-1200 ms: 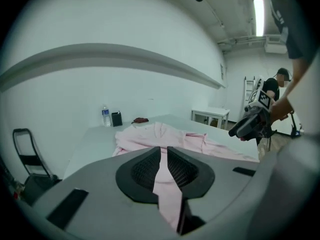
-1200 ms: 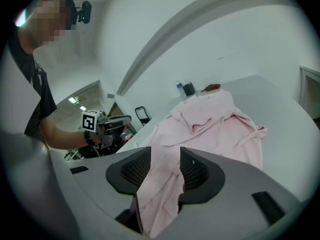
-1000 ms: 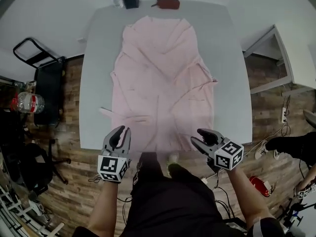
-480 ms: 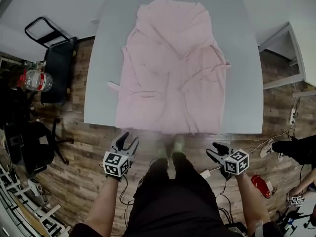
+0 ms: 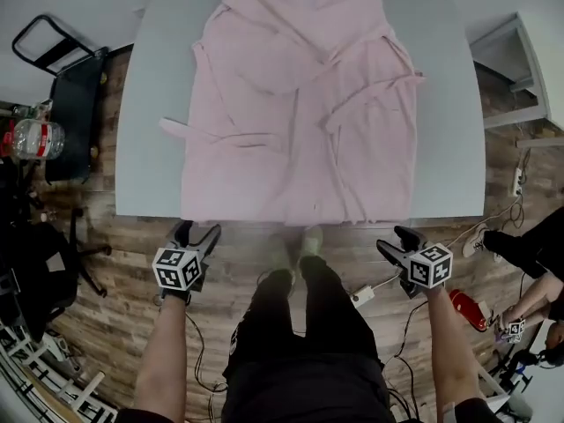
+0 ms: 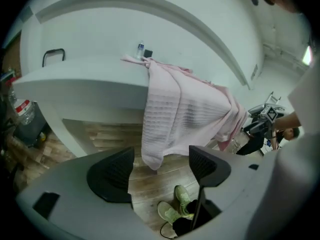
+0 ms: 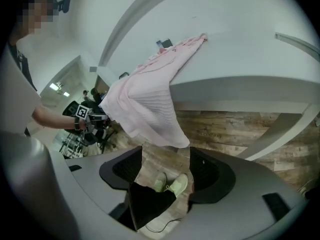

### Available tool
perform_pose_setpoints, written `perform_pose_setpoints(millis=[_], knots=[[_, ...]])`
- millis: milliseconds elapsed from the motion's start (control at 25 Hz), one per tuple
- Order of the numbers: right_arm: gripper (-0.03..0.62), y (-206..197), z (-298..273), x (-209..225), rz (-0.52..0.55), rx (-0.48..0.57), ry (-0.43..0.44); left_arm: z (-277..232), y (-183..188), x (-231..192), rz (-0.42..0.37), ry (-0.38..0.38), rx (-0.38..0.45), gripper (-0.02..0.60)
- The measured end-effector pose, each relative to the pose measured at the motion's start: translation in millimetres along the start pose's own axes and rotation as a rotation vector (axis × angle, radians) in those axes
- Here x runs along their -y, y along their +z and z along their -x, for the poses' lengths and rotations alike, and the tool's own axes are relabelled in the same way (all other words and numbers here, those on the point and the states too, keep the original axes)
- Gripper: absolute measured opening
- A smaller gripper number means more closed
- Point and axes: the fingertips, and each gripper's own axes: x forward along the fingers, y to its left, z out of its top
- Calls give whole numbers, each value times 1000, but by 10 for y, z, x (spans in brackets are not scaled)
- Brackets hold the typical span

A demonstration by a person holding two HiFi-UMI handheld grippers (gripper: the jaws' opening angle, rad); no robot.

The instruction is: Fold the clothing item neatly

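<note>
Since a second ago both of my grippers have dropped away from the near table edge and now hang below it, over the wooden floor, while the head camera has tipped so the far end of the table is out of frame.

On the left, my left gripper [image 5: 198, 232] sits at the end of a straight forearm, angled down and forward, just short of the table [image 5: 145, 148] edge. Its jaws have just been opening and stand wide apart with nothing between them; through the gap its own view [image 6: 160, 166] shows only floor and the green shoes [image 6: 175, 209].

In the middle, the pink garment [image 5: 295, 104] lies spread flat on the table, its hem draped over the near edge [image 6: 175, 114], much as before.

On the right, my right gripper [image 5: 394, 241] mirrors the left, angled down, apart from the hem. Its jaws have also just spread and grasp nothing [image 7: 162, 166].
</note>
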Motion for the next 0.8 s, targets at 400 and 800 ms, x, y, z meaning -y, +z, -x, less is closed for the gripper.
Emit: perform_pose_setpoints(millis=[400,800], knots=[[300,274,-450,83,98,58,13,-372,58,180,-110,-191,-12,323],[31,162,-29,-385,-36,36,147,124,119,587,-81,-421,-52,11]])
